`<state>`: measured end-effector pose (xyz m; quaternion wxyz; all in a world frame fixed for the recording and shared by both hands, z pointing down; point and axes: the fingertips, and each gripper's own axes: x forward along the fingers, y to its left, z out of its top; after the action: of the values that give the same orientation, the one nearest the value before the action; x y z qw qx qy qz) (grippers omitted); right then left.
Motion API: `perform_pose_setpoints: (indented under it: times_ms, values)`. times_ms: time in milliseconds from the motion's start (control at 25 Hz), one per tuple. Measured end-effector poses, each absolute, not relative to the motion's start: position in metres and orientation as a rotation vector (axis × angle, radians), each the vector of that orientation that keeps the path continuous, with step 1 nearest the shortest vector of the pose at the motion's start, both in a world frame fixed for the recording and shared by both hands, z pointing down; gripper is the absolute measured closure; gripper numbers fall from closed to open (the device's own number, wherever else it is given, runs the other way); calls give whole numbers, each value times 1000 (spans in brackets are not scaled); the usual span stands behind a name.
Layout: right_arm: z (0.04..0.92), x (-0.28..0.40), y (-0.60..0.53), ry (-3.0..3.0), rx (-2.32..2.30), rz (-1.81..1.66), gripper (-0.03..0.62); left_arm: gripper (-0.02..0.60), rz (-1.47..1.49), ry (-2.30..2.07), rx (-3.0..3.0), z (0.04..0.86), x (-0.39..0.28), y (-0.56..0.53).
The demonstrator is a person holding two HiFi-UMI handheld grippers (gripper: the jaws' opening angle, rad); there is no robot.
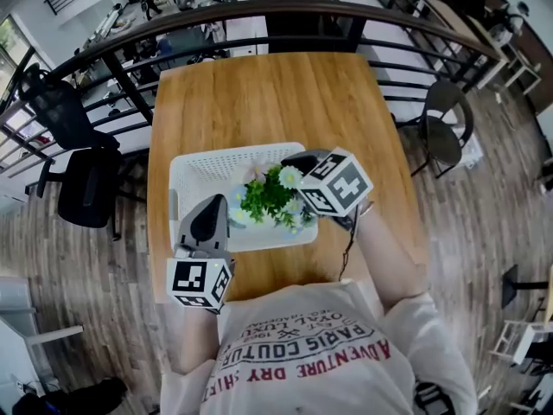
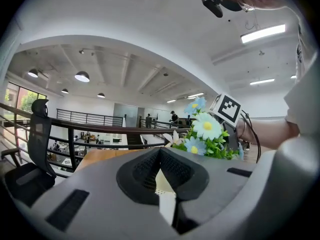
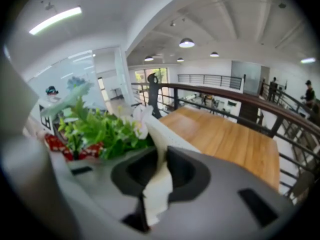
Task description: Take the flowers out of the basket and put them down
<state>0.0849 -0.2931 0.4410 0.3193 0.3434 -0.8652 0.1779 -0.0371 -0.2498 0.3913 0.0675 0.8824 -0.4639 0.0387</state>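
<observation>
A white perforated basket (image 1: 207, 167) stands on the wooden table (image 1: 276, 93), holding a bunch of green-leaved flowers (image 1: 270, 195) with white and blue blooms. My left gripper (image 1: 212, 207) is shut on the basket's front-left rim; in the left gripper view that white rim (image 2: 165, 186) sits pinched between the jaws, with the flowers (image 2: 206, 134) beyond. My right gripper (image 1: 295, 162) is shut on the right rim next to the flowers. The right gripper view shows the white rim (image 3: 159, 184) clamped in its jaws and the flowers (image 3: 100, 129) to the left.
Bare tabletop (image 3: 225, 134) stretches beyond the basket to the far edge. A dark railing (image 1: 259, 11) curves round the table's far side. Black office chairs (image 1: 82, 184) stand at the left and a round-backed chair (image 1: 445, 128) at the right.
</observation>
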Motion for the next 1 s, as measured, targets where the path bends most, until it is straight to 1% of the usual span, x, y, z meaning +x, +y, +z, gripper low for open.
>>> perform_pose_setpoints:
  times_ms: [280, 440, 560, 680, 1000]
  values:
    - [405, 167, -279, -2318, 947, 369, 511, 555, 75, -1439, 2637, 381, 36, -236]
    - [404, 226, -268, -2286, 1004, 357, 511, 555, 72, -1396, 2665, 381, 90, -224]
    - [422, 263, -260, -2264, 1018, 405, 511, 555, 106, -1343, 2679, 391, 131, -214]
    - [443, 288, -249, -2256, 1019, 461, 510, 555, 132, -1315, 2679, 400, 158, -203]
    - [529, 312, -228, -2173, 945, 634, 510, 555, 219, -1326, 2613, 433, 174, -183]
